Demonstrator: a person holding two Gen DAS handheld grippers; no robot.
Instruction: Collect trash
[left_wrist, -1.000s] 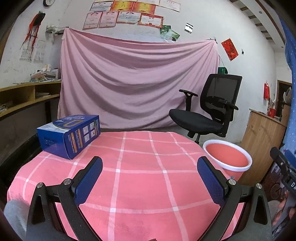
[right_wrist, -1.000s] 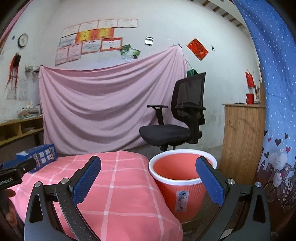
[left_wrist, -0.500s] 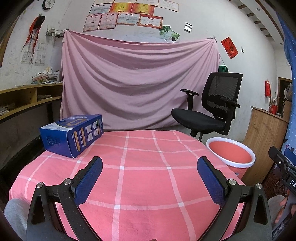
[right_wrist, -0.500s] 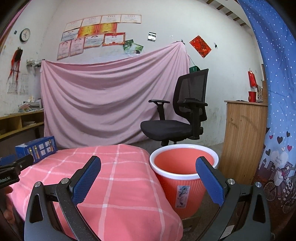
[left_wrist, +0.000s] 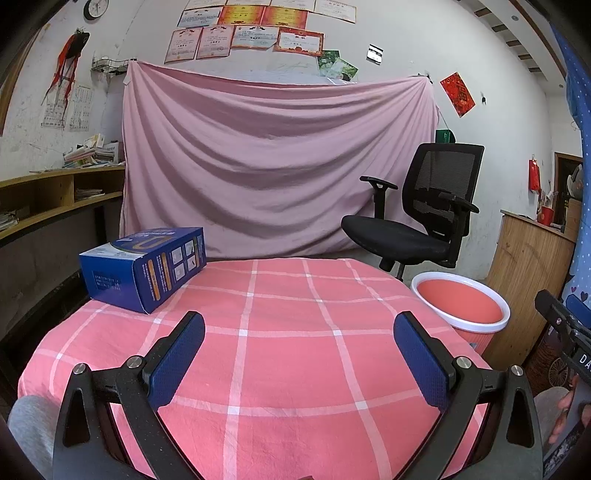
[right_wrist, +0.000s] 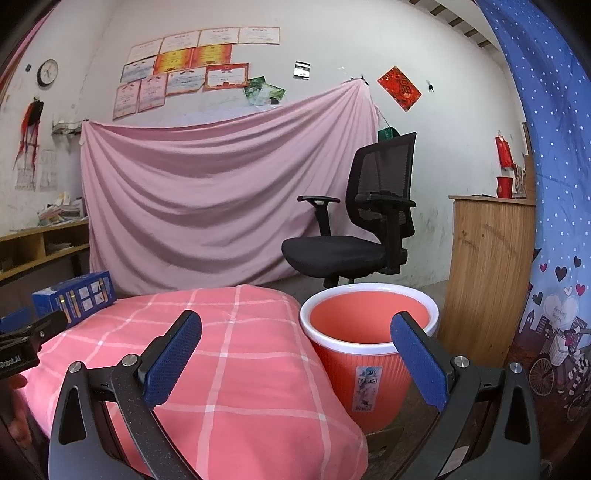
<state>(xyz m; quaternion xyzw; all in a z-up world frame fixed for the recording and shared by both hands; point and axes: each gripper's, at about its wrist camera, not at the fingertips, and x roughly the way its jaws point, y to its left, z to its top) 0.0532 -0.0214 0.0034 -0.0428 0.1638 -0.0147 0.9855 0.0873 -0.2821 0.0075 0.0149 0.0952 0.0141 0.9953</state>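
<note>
Blue box (left_wrist: 147, 267) is the only trash candidate: lying on the far-left corner of the pink-checked worktop (left_wrist: 295, 350), untouched. Bin (right_wrist: 365, 332) stands on the floor just beside the worktop's right edge; looks empty. Left claw (left_wrist: 299, 341) spread wide, holding nothing, well short of the box. Right claw (right_wrist: 295, 343) also wide, empty, near the bin. Looks like the approach step; next: left claw reaches forward-left, straddles the box, closes.

Blue printed cardboard box (left_wrist: 144, 267) with a slight sheen, pink checked cotton tablecloth (left_wrist: 280, 332) soft and matt, ribbed glossy plastic waste bin (right_wrist: 364, 354) with paper sticker, draped matt pink sheet (left_wrist: 273, 166), black mesh office chair (left_wrist: 417, 218), grained wooden cabinet (right_wrist: 487, 273), textured blue gripper pads (left_wrist: 177, 358)
</note>
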